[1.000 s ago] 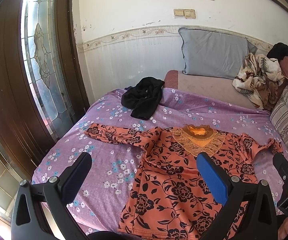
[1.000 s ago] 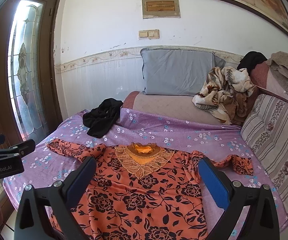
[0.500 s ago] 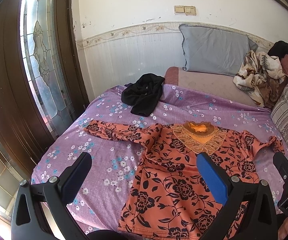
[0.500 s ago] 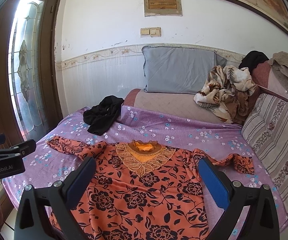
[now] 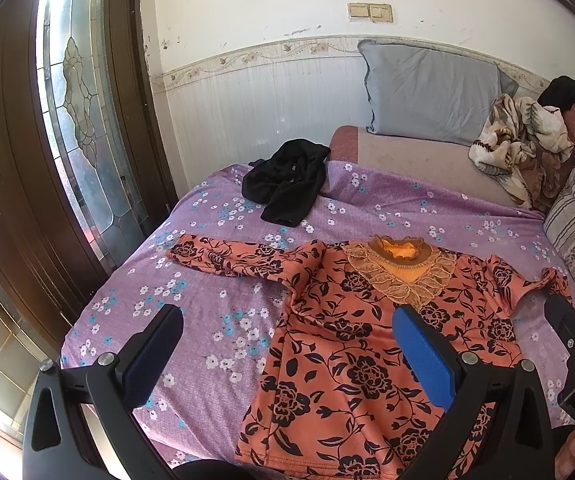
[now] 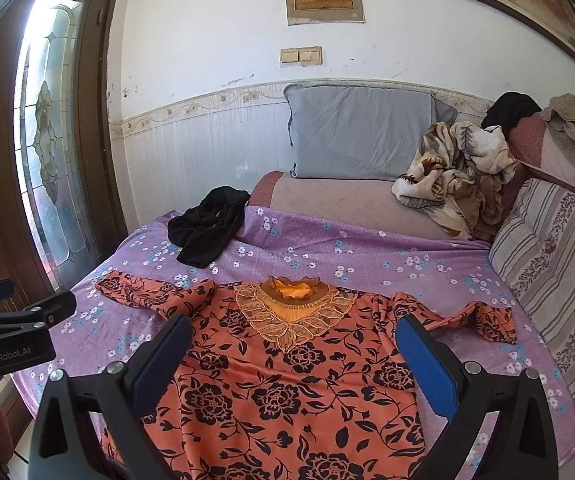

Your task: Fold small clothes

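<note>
An orange top with black flowers (image 5: 351, 344) lies flat, face up, on the purple flowered bed sheet (image 5: 215, 320), sleeves spread left and right; it also shows in the right wrist view (image 6: 287, 384). A crumpled black garment (image 5: 287, 184) lies on the sheet behind it, also in the right wrist view (image 6: 207, 232). My left gripper (image 5: 287, 344) is open and empty, above the top's left hem side. My right gripper (image 6: 291, 356) is open and empty, above the top's chest.
A grey pillow (image 6: 359, 132) leans on the back wall. A brown patterned blanket (image 6: 459, 176) is heaped at the back right. A striped cushion (image 6: 555, 272) borders the right side. A glass-panelled wooden door (image 5: 71, 128) stands left of the bed.
Both views have drawn back and up a little from the bed. The orange top and black garment have not moved. Both grippers stay open.
</note>
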The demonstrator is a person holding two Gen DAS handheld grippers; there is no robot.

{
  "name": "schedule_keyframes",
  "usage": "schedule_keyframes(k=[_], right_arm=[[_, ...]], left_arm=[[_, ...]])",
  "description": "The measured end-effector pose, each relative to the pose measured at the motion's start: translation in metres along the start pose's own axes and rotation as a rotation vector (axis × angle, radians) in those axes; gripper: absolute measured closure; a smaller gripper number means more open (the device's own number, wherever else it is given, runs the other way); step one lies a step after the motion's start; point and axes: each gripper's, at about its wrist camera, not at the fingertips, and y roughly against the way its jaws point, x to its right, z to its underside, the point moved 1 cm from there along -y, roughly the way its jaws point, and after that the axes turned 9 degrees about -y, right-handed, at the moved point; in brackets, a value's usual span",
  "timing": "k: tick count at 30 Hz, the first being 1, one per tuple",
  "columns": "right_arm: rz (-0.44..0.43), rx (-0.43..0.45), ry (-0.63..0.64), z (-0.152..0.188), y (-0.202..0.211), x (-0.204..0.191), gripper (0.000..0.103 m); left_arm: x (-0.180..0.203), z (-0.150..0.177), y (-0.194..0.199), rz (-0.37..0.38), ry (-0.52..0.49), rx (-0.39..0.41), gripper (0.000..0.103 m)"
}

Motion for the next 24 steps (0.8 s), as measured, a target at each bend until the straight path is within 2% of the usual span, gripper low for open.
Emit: schedule_keyframes(k=[10,15,20,22,24], right_arm=[[-0.005,-0.012,0.009,0.001,-0.014,-0.003,0.000],[0.000,-0.025,-0.007,0.003,-0.036,0.005,0.000],[0.044,-0.066,-0.043,0.012,-0.076,0.033,0.000],[0.066,-0.097,-0.078,0.017,-0.097,0.053,0.000],[0.088,-0.133,-0.128,0.024,-0.122,0.081,0.000]], left_arm=[[0.006,-0.001,-0.015,-0.004,-0.014,-0.019,0.000],[0.016,-0.003,-0.044,-0.009,-0.033,-0.040,0.000],[0.040,0.002,-0.108,-0.016,-0.058,-0.096,0.000],[0.056,0.007,-0.148,0.000,-0.073,-0.157,0.000],[0.073,0.017,-0.194,0.051,-0.085,-0.256,0.000]])
